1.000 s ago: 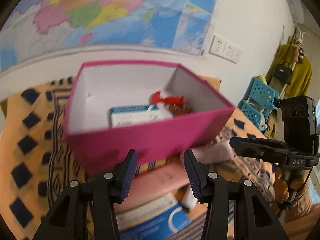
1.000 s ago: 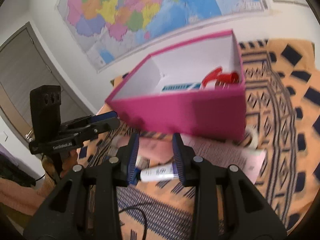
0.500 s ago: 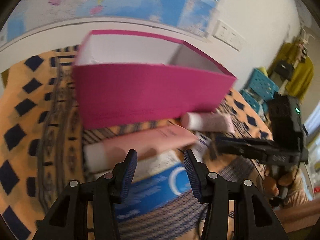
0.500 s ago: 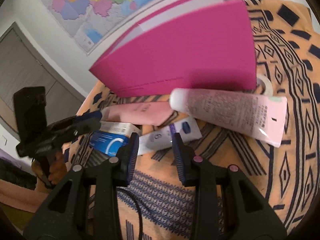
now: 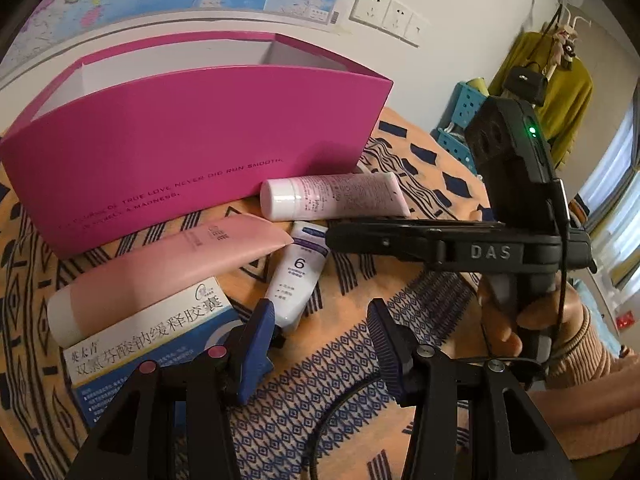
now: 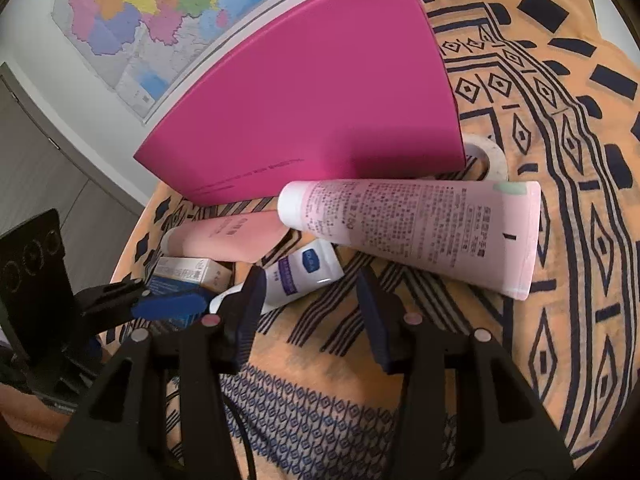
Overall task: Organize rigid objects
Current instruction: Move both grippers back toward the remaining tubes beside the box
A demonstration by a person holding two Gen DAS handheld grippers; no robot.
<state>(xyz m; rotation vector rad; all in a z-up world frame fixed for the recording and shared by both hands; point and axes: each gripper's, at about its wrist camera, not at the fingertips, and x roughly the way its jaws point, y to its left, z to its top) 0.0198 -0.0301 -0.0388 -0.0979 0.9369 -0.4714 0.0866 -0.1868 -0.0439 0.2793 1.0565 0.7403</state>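
I've dropped both tongs, left point(image 5: 320, 332) and right point(image 6: 308, 300), wide and empty, from the magenta cardboard box point(image 5: 192, 152) to the small white plastic tube point(image 6: 296, 276).

Materials and finishes, table lot

Box point(image 5: 192, 136): matt magenta card, smooth, white inside. Pale tube point(image 6: 416, 224): soft plastic, satin, printed, with a glossy white cap. Salmon tube point(image 5: 168, 268): matt plastic, smooth. Small white tube point(image 5: 298, 276): glossy plastic that catches light. Carton point(image 5: 152, 340): coated paper card, slight sheen. Tape roll point(image 6: 490, 158): pale, semi-glossy. Cloth point(image 6: 560, 128): woven fabric, matt, slightly rough, orange with dark pattern. Left gripper point(image 5: 320, 344) and right gripper point(image 6: 308, 312): matt black plastic frames, ribbed blue pads, small metal screws. Wall map point(image 6: 152, 4): glossy paper.
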